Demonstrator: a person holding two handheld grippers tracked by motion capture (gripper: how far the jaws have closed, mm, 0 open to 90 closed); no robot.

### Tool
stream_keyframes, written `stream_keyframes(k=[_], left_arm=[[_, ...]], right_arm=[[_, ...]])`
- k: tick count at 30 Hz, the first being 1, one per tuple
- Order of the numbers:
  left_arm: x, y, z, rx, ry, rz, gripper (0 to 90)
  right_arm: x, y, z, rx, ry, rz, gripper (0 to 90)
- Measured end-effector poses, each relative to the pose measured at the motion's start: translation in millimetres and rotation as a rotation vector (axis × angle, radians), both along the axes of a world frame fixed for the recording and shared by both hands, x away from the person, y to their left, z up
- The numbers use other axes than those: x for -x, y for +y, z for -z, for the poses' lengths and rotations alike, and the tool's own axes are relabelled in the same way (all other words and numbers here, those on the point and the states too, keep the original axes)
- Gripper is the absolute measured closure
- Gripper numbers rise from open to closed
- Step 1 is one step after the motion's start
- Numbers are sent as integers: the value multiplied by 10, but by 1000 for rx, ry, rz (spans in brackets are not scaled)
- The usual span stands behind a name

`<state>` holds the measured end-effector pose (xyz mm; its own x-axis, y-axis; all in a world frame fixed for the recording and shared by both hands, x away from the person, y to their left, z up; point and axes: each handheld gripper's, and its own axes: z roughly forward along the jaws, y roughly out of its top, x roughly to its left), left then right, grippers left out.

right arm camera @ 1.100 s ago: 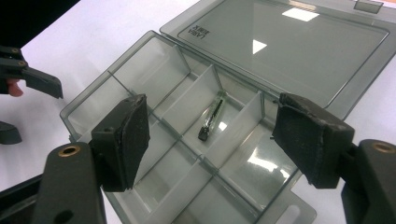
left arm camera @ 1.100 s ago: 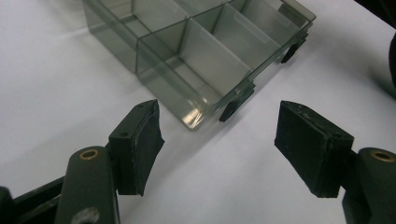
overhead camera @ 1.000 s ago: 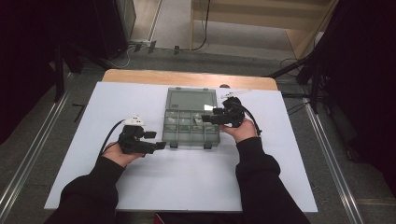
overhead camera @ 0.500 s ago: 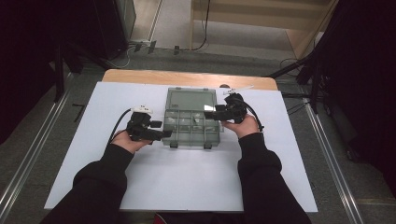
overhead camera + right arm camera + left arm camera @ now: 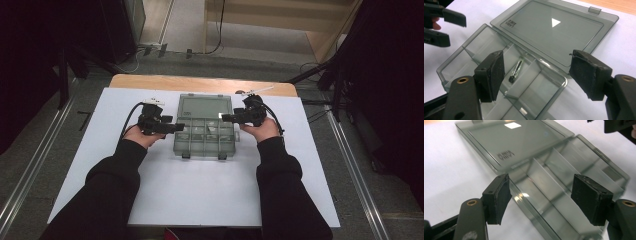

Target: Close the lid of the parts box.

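Smoky-plastic compartment box (image 5: 205,132) lies lid-open on desk (image 5: 200,195); both claws gape, left claw (image 5: 179,128) at 9, right claw (image 5: 226,118) at 3 — prob. steady box w/ left first.

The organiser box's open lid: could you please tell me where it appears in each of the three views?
High view: the lid lies flat at the centre, beyond the box's compartments.
Left gripper view: upper left, above the jaws.
Right gripper view: upper right.
Shared landmark: the bright light reflection on the lid.
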<state>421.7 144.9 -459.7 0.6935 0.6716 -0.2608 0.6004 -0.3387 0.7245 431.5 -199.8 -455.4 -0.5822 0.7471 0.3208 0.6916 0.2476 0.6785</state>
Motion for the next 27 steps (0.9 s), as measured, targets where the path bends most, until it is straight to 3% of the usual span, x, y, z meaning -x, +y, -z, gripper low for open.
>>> stream_keyframes(k=[10, 22, 25, 27], left_arm=[[-233, -74, -47, -20, 9, -44, 309], [-492, -228, -3, -35, 12, -93, 310], [-542, -239, 41, -7, 23, -133, 310], [-563, -253, 77, -21, 21, -154, 310]], right_arm=[[-130, -27, 8, -3, 11, 5, 292], [-310, -26, 140, 17, 37, 41, 294], [-327, 8, 163, 62, 22, 57, 289], [-345, 22, 191, 50, 32, 55, 287]])
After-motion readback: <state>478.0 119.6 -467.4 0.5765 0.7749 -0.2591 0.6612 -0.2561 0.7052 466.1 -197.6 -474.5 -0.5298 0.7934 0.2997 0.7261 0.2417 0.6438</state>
